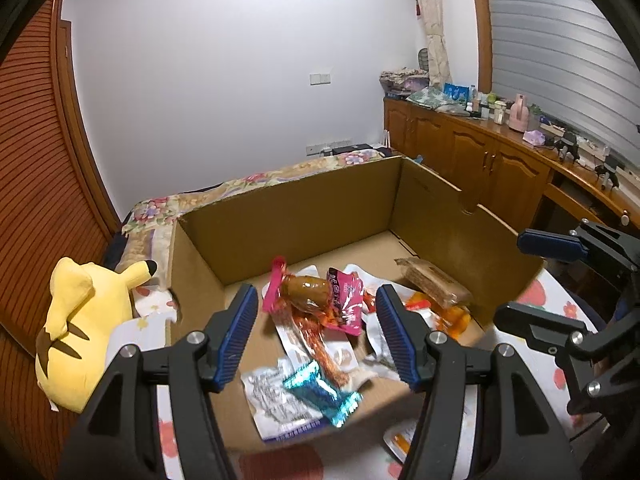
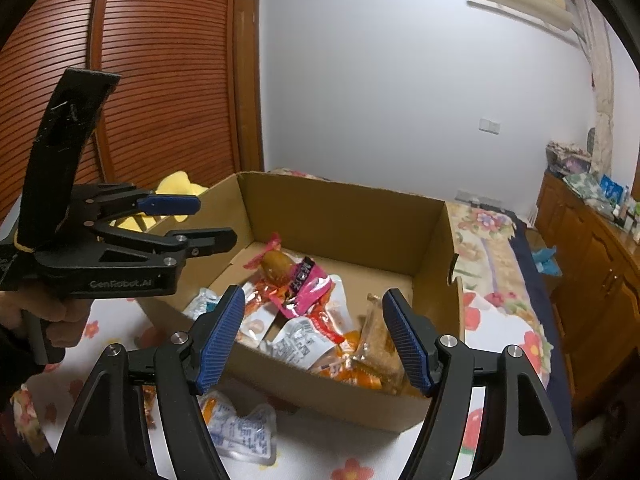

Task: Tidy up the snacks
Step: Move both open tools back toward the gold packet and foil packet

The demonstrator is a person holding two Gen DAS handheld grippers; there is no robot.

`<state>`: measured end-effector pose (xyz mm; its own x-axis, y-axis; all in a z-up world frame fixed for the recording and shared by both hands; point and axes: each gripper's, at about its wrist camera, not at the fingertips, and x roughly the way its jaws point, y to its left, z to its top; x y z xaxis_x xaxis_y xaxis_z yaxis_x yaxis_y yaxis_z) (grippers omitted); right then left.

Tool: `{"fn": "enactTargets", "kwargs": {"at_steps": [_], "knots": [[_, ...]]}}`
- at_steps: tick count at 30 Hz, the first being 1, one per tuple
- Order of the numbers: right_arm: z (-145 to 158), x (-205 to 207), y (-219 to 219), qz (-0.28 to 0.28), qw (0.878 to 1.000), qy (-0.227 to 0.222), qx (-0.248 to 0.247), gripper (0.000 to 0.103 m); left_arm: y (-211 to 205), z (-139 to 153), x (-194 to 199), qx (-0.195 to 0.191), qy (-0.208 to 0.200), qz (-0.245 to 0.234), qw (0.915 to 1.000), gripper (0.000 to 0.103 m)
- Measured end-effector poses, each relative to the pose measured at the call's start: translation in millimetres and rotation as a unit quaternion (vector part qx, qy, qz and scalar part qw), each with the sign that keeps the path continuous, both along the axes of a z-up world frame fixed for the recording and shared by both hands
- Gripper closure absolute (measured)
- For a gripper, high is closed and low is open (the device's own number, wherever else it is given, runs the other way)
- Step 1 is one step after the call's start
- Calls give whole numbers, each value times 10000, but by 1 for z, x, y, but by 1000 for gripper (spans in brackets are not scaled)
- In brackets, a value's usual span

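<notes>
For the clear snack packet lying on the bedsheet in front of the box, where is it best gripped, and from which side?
Probably the clear snack packet is best pinched at its crimped right end, coming from above: it lies flat on the bedsheet, outside the cardboard box.
</notes>
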<state>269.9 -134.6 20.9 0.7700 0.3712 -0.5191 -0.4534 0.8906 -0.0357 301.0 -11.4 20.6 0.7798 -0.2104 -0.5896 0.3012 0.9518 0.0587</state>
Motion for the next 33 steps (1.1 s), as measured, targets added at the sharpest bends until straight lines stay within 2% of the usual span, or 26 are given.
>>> {"fn": "enactTargets", "kwargs": {"at_steps": [12, 16, 25, 33], "knots": [[4, -54, 15, -37, 10000, -37, -71, 29, 23, -6, -65, -102, -50, 7, 9999, 40], [0, -69, 18, -105, 9998, -51, -141, 28, 28, -23, -84, -117, 87, 20, 9999, 39], [-18, -86, 16, -227, 9995, 177, -164, 27, 36, -82, -104, -150, 697, 164, 9973, 39], [-35, -90, 17, -288, 9986, 400, -198, 27, 32, -110, -105, -333, 1000, 321, 9939, 39]]}}
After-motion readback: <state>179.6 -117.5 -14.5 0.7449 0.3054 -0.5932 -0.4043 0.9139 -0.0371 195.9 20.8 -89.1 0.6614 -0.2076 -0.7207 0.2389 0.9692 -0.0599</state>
